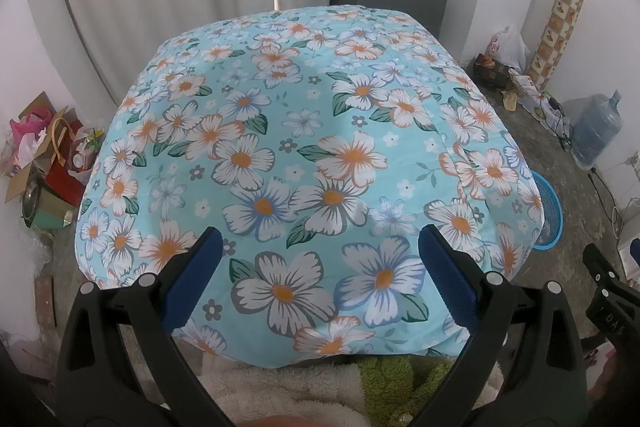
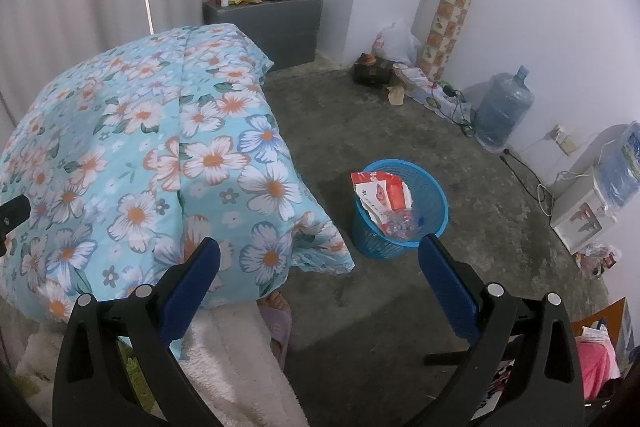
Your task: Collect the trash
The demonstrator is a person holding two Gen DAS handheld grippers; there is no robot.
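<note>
A blue plastic basket point(image 2: 400, 223) stands on the concrete floor beside the table and holds red-and-white wrappers point(image 2: 380, 193) and a crumpled clear plastic piece point(image 2: 402, 223). Its rim also shows in the left wrist view point(image 1: 550, 215) past the table's right edge. My left gripper point(image 1: 320, 259) is open and empty above the flowered tablecloth point(image 1: 304, 147). My right gripper point(image 2: 320, 263) is open and empty, held over the floor between the table's corner and the basket. The right gripper's black body shows at the left wrist view's right edge point(image 1: 608, 299).
A grey cabinet point(image 2: 264, 23) with bottles and packets stands at the back. A water jug point(image 2: 504, 107), cables, bags and a patterned roll point(image 2: 448, 23) line the right wall. Boxes and bags point(image 1: 44, 163) are piled at the left. A white fluffy cloth point(image 2: 236, 359) hangs below.
</note>
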